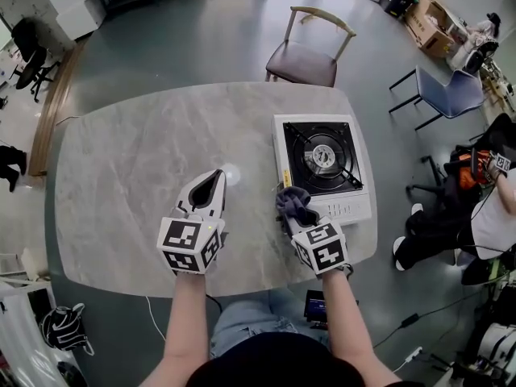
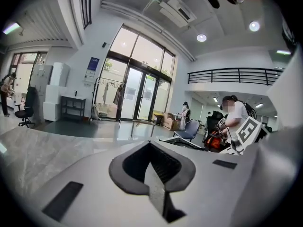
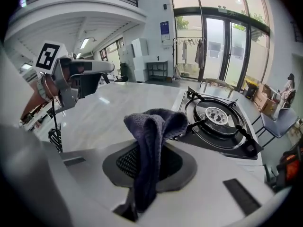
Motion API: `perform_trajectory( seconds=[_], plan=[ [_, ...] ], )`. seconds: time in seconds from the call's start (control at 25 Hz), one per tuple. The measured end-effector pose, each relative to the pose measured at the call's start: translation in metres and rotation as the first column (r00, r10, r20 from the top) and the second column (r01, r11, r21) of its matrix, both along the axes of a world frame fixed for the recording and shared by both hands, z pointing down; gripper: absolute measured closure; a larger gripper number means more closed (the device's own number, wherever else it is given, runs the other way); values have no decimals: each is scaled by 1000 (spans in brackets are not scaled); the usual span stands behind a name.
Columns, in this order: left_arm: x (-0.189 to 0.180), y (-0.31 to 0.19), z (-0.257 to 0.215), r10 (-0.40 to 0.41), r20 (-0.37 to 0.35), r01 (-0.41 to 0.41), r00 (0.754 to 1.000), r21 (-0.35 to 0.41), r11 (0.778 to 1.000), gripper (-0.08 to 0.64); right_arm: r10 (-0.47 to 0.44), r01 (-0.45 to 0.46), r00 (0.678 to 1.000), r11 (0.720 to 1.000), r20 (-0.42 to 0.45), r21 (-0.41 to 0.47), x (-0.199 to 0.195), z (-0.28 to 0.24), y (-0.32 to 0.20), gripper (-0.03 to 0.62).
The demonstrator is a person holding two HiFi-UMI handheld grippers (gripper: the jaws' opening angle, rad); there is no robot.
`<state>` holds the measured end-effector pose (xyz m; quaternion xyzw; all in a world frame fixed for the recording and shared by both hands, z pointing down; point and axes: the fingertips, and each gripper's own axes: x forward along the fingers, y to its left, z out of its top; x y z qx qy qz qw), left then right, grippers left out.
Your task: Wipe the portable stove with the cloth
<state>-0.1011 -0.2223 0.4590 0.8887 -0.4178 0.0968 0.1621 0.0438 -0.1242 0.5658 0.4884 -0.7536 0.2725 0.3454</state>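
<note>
Head view: both forearms reach in from the table's (image 1: 137, 160) near edge, grippers pointing toward the far edge. Left gripper (image 1: 214, 180) sits low over bare tabletop near the middle of the near edge. Right gripper (image 1: 292, 208) sits at the near-left corner of the stove (image 1: 322, 164), which stands by the right edge.

Left gripper view alone shows the left gripper (image 2: 154, 174) with jaws pressed together, nothing between.

Right gripper view alone shows the grip: right gripper (image 3: 147, 167) clamped on the cloth (image 3: 154, 126), dark fabric folded over the jaw tips. Stove (image 3: 220, 122) lies just beyond and right of the cloth; contact cannot be told.
</note>
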Motion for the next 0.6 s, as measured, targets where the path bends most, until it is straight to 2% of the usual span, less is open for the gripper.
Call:
perform_trajectory(
  seconds=[0.24,0.44,0.6],
  plan=[
    [2,-9,5,-13,-17,13,1000,-15,1000,561,-13,13,1000,1000,-26,-3,0,2,-1,525],
    [10,-8,3,-4,3,4,1000,-15,1000,561,-24,24,1000,999,15,-37,1,1,-2,525],
    [17,-6,2,-35,29,35,999,-9,999,561,-61,64,997,996,52,-54,3,2,-2,525]
  ],
)
